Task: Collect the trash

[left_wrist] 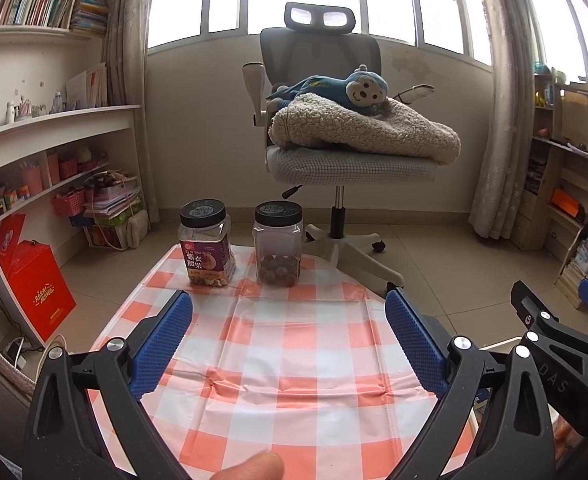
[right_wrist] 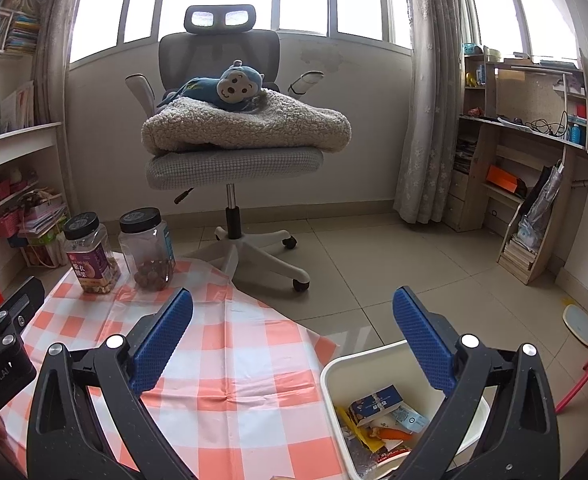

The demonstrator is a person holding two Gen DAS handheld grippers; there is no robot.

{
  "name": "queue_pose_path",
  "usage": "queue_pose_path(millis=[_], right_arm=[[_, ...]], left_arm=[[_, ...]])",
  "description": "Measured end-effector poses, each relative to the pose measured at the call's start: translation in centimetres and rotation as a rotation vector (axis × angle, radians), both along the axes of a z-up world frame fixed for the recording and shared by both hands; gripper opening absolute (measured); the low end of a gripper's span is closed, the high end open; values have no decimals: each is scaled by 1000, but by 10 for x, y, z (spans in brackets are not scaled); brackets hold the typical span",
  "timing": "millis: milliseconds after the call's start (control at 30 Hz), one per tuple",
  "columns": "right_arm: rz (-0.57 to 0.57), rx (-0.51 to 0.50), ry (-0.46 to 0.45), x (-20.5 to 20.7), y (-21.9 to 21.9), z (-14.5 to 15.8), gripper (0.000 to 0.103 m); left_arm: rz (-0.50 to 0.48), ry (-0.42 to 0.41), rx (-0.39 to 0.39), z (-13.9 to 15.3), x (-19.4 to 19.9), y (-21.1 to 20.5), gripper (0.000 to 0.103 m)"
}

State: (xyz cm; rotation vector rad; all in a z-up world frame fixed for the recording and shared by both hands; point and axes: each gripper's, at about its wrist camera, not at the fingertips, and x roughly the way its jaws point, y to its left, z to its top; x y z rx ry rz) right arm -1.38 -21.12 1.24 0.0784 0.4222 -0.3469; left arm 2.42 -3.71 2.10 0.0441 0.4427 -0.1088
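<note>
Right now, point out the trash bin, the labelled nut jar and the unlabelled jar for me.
trash bin (right_wrist: 330, 376), right wrist view, on its bare white left rim.
labelled nut jar (left_wrist: 205, 258), left wrist view, on the purple label.
unlabelled jar (left_wrist: 278, 240), left wrist view, on the clear wall above the nuts.

Ahead of both grippers lies a tablecloth (left_wrist: 294, 360) checked in orange-pink and white. Each gripper has black arms with blue, dimpled fingers (right_wrist: 162, 340). Just beyond them stand two clear jars with black lids; the left jar (left_wrist: 206, 244) has a purple label. Below the right gripper sits a white bin (right_wrist: 334, 384) holding multicoloured wrappers (right_wrist: 382, 412).
</note>
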Motion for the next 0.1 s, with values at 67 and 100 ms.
queue_pose_path(millis=[67, 100], right_arm=[[2, -2, -1, 0, 0, 0, 96], [2, -3, -1, 0, 0, 0, 96]], left_arm=[[5, -2, -2, 0, -1, 0, 95], [7, -2, -1, -1, -2, 0, 95]])
